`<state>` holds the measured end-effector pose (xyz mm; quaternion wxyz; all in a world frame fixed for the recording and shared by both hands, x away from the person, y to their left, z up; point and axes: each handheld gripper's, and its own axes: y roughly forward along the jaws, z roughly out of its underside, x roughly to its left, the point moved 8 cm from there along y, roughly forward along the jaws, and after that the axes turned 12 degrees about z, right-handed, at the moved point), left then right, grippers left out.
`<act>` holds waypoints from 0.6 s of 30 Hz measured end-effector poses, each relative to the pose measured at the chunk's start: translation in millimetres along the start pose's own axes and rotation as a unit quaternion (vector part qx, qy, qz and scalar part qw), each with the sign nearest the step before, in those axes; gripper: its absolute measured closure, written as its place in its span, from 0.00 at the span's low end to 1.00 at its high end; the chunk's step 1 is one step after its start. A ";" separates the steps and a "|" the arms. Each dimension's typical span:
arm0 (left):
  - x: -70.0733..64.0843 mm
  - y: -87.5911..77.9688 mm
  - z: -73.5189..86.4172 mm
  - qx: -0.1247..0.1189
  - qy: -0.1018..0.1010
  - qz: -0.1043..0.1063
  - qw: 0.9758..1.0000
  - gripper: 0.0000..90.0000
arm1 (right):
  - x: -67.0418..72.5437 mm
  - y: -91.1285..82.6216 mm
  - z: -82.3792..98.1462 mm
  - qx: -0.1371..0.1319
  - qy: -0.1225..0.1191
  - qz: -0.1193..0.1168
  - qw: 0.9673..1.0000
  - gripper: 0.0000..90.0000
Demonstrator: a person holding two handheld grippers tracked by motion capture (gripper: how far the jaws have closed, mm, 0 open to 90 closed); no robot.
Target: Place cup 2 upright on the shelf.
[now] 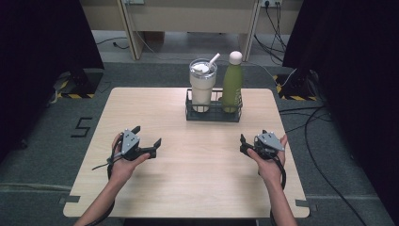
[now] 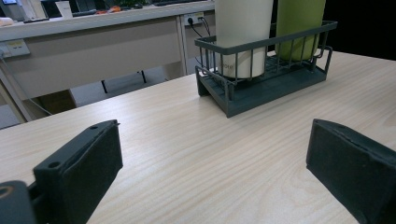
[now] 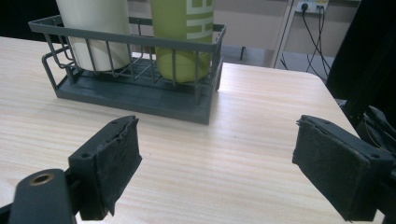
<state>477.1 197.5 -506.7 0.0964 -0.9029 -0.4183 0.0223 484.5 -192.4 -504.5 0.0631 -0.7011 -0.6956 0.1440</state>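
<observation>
Well ahead of both grippers, a dark wire basket (image 1: 212, 114) holds a cream tumbler (image 1: 203, 84) and green bottle (image 1: 232, 81); left gripper (image 1: 147, 137) and right gripper (image 1: 252, 141) gape wide, gripping nothing.

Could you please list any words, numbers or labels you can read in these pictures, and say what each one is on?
"5": a black numeral on the grey carpet floor, left of the light wooden table.
Partial white lettering, cut off at the frame's top, unreadable: on the green metal bottle.
Small print on the cream tumbler: too blurred.
</observation>
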 end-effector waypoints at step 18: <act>-0.1 0.0 -0.9 -0.001 0.000 0.001 1.000 0.03 | -0.5 -8.4 2.6 0.001 -0.020 -0.013 1.000 0.18</act>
